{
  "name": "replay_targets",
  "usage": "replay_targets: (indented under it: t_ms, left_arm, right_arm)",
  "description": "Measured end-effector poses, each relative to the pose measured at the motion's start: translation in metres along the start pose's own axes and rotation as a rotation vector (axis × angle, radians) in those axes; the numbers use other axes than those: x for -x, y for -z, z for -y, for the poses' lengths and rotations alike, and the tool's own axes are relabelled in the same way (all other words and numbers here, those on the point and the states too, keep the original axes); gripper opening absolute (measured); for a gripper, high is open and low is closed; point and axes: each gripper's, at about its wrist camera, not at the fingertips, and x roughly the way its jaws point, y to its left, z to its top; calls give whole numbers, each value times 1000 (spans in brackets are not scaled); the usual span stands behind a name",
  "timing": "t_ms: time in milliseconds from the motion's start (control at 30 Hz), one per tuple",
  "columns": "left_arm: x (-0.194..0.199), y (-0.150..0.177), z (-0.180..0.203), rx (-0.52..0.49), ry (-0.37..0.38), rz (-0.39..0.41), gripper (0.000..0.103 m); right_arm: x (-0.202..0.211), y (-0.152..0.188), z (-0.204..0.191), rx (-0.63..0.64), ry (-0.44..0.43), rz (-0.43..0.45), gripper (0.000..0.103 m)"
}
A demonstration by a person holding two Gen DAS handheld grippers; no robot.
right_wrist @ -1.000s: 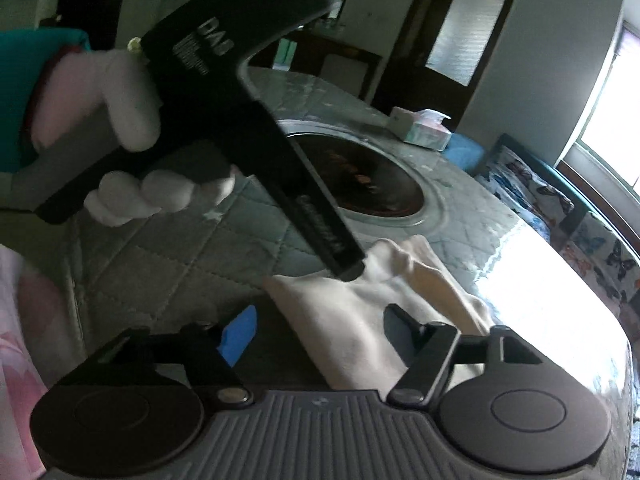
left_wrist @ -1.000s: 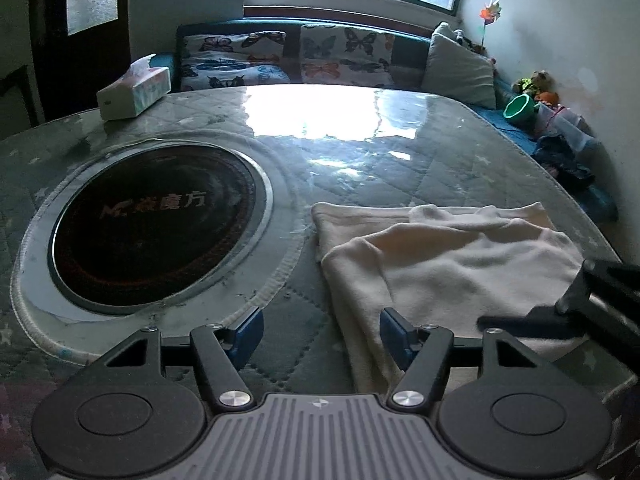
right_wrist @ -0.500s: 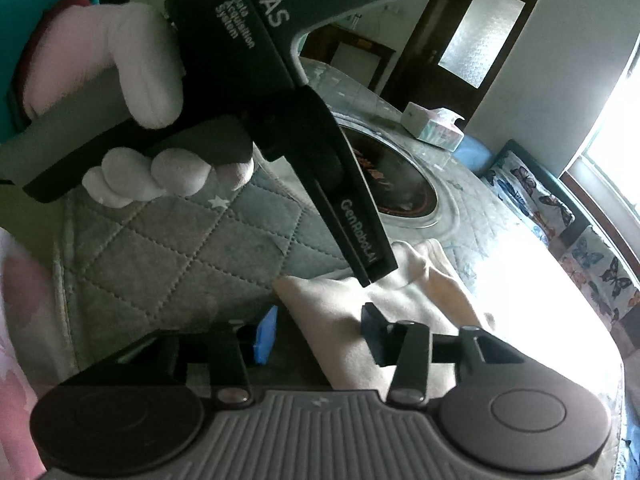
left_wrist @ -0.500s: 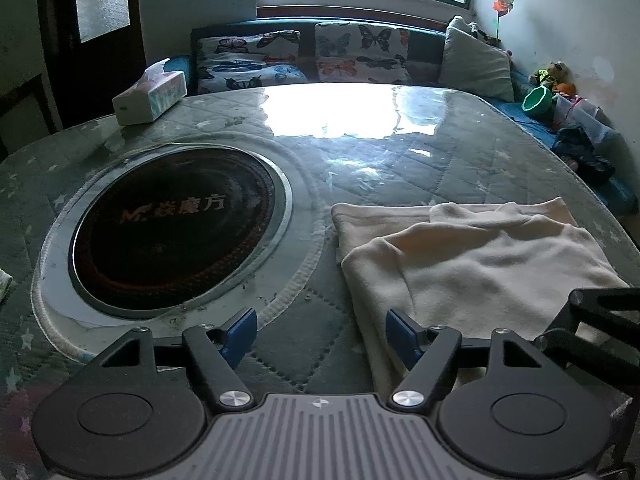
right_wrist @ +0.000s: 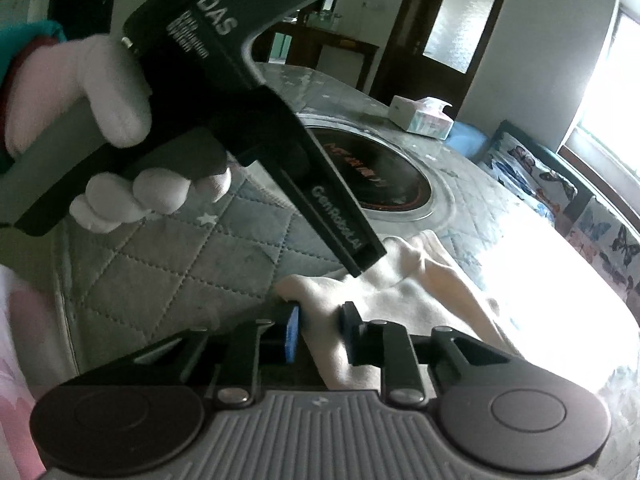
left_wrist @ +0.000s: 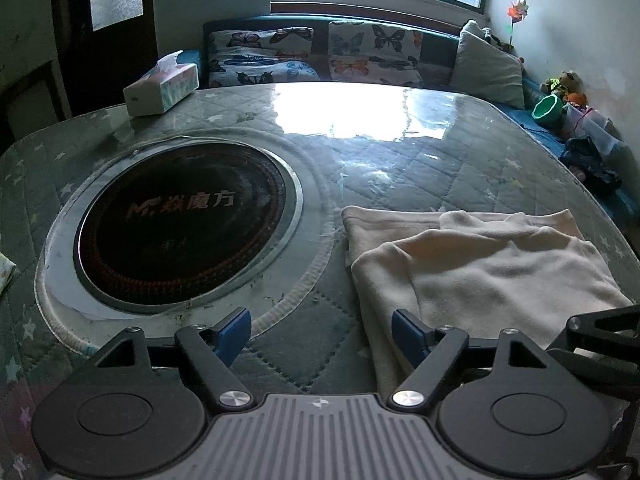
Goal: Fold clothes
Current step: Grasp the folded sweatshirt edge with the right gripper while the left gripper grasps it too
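Note:
A cream garment (left_wrist: 480, 264) lies partly folded on the quilted table cover (left_wrist: 384, 168), right of centre in the left wrist view. My left gripper (left_wrist: 322, 334) is open and empty, hovering just above the cloth's near left edge. In the right wrist view my right gripper (right_wrist: 318, 330) has its jaws nearly closed around the near edge of the cream garment (right_wrist: 404, 300). The left gripper's body (right_wrist: 224, 92), held by a white-gloved hand (right_wrist: 116, 128), fills the upper left of that view with its tip (right_wrist: 366, 256) over the cloth.
A round dark induction plate (left_wrist: 186, 224) is set into the table at left. A tissue box (left_wrist: 162, 86) stands at the far left edge. A sofa with butterfly cushions (left_wrist: 312, 54) lies behind the table. Toys and a green cup (left_wrist: 550, 108) sit at far right.
The right gripper's jaws have narrowed from wide open to closing on the cloth's near edge. The left gripper has drawn back and risen slightly, staying open.

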Motion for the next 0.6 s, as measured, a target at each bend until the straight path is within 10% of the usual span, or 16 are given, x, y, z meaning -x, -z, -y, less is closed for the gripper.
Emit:
replay_targets:
  t_ms: [600]
  left_arm:
    - [-4,-6,-42,471,295,-45,82]
  right_arm:
    - [25,9,51,-346,-88,74,14]
